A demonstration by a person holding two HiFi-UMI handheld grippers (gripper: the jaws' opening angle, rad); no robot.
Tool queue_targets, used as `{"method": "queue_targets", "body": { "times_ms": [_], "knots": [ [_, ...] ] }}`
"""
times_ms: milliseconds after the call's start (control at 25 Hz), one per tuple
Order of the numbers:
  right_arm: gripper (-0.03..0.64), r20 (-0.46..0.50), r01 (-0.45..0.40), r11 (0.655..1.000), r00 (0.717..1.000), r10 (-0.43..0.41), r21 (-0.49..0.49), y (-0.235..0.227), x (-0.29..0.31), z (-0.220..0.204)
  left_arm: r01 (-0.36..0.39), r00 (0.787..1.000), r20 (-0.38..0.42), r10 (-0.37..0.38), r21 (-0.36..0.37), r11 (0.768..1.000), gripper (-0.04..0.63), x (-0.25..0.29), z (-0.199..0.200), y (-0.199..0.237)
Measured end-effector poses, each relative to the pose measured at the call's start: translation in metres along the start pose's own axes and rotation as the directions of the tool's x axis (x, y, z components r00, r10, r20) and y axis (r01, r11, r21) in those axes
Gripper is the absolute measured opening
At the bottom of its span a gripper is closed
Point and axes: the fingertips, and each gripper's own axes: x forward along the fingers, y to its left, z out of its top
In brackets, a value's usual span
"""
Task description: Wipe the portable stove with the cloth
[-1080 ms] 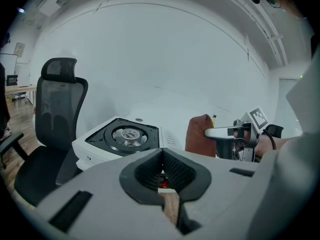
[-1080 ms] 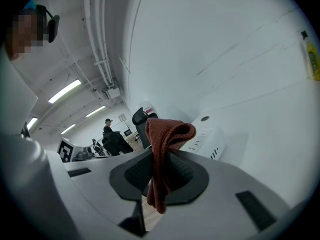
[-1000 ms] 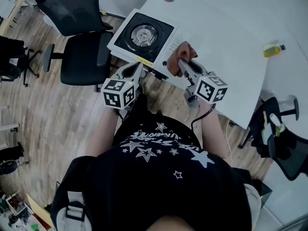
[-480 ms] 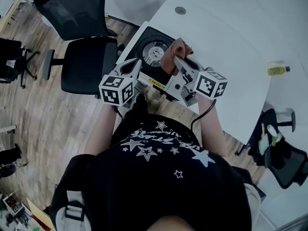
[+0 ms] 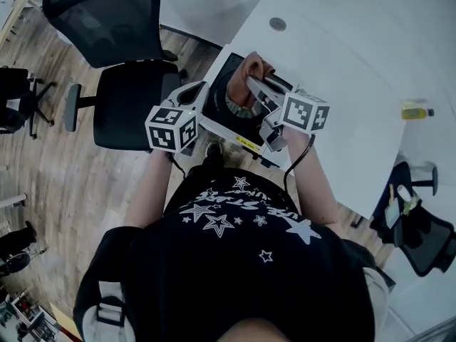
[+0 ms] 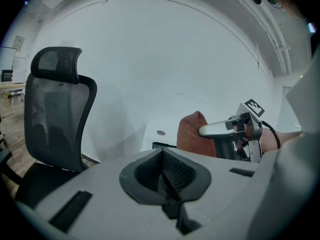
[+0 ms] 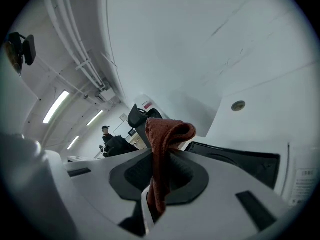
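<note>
Upper right: tabletop (image 5: 342, 63) left open, bottle (image 5: 415, 110) noted at far right. Centre: stove (image 5: 219, 112) hemmed at left by office chair (image 5: 128, 102).

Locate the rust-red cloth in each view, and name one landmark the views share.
Head view: cloth upper centre, over the stove, in the right claw.
Left gripper view: cloth right of centre.
Right gripper view: cloth at centre, pinched between the jaws.
Shared landmark: the round cap in the white table.

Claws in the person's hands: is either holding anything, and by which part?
The right claw pinches the reddish-brown cloth along a fold, whose loop pokes up past it. The left claw is shut, empty.
</note>
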Motion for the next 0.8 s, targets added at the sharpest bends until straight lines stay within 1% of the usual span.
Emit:
{"method": "queue_targets", "body": {
  "times_ms": [280,480,680,800],
  "knots": [
    [0.055,-0.055,0.018,0.998,0.998,-0.015,0.064,0.000,0.064,0.008,0.036,0.999,-0.019,-0.036,-0.016,0.999,0.008,0.018,0.008,0.043],
    [0.055,-0.104,0.065,0.995,0.993,-0.056,0.079,-0.011,0.090,0.004,0.061,0.997,-0.037,-0.062,-0.021,0.998,0.008,0.028,0.010,0.058],
    [0.055,-0.123,0.084,0.992,0.990,-0.071,0.099,-0.015,0.114,0.005,0.085,0.995,-0.055,-0.087,-0.032,0.996,0.008,0.033,0.008,0.072],
    [0.055,-0.141,0.119,0.988,0.984,-0.105,0.096,-0.023,0.124,0.005,0.101,0.993,-0.063,-0.103,-0.037,0.994,0.008,0.037,0.007,0.076]
  ]
}}
